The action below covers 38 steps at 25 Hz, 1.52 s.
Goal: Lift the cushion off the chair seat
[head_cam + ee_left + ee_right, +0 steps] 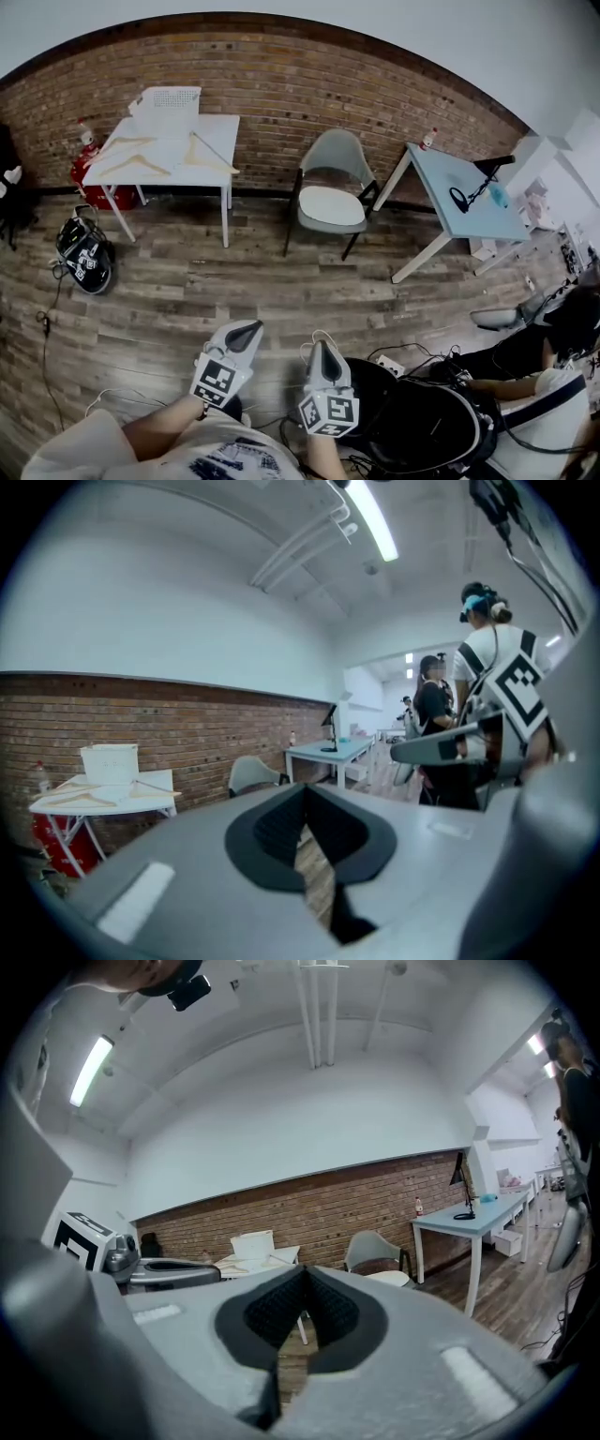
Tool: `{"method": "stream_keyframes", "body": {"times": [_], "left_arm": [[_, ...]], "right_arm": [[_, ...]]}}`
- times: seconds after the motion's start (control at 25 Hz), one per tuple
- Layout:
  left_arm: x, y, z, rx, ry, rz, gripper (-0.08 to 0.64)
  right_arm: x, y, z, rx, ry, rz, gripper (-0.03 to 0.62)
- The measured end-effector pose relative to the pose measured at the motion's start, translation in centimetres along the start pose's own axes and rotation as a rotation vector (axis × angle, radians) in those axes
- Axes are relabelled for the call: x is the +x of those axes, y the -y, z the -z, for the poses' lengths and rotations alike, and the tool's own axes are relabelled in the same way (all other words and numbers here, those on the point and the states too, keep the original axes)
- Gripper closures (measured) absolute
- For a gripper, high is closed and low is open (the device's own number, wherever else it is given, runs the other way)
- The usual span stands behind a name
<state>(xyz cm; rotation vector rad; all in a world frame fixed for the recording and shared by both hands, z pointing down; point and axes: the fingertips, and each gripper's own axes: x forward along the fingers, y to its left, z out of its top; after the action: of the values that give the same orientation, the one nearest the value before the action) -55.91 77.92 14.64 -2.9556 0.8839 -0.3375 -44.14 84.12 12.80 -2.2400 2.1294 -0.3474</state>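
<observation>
Cushion (331,207) lies flat on the seat of the grey chair (336,159), which stands against the brick wall (272,84) between the white tabletop (217,127) and the blue tabletop (448,172). It is well apart from both grippers, across a stretch of wood floor (281,291).

Left gripper (248,330): jaws clenched, nothing between them, and its own view confirms this (305,829). Right gripper (322,347): jaws also pressed together and empty (302,1302). Both are low in the head view, side by side and pointing roughly toward the chair. The cushion is ahead of them, slightly right of the right gripper's line.

Hidden or cut off:
- In the right gripper view only a pale strip of cushion (386,1279) shows above the gripper body. The chair legs are cut off.
- In the left gripper view only the chair back (251,772) is visible. The seat and cushion can't be made out there.
- Cushion thickness is hard to judge from above.

Cushion is white and a rounded oval, with its long axis running left-right across the seat in the head view, tilted slightly. The chair front faces the grippers, turned a little to the right.
</observation>
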Motion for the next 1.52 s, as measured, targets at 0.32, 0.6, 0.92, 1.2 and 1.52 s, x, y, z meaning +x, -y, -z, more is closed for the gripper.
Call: {"method": "stream_keyframes", "body": {"times": [0.32, 0.6, 0.92, 1.2, 1.52], "left_arm": [[4.8, -3.2, 1.0, -0.025, -0.004, -0.018, 0.568], [15.7, -9.2, 0.3, -0.042, -0.013, 0.007, 0.568], [30.1, -18.8, -2.5, -0.026, -0.04, 0.046, 0.568], [38.7, -23.2, -3.1, -0.014, -0.071, 0.086, 0.569], [45.6, -25.2, -3.0, -0.025, -0.102, 0.097, 0.568]], "right_arm": [[5.1, 2.3, 0.6, 0.006, -0.013, -0.008, 0.595], [15.7, 6.9, -0.6, 0.014, -0.049, 0.016, 0.595], [32.5, 12.0, -5.3, 0.028, -0.041, 0.027, 0.595], [40.7, 17.0, -6.6, 0.055, -0.063, 0.072, 0.595], [46.0, 22.9, -7.9, 0.063, -0.065, 0.104, 0.595]]}}
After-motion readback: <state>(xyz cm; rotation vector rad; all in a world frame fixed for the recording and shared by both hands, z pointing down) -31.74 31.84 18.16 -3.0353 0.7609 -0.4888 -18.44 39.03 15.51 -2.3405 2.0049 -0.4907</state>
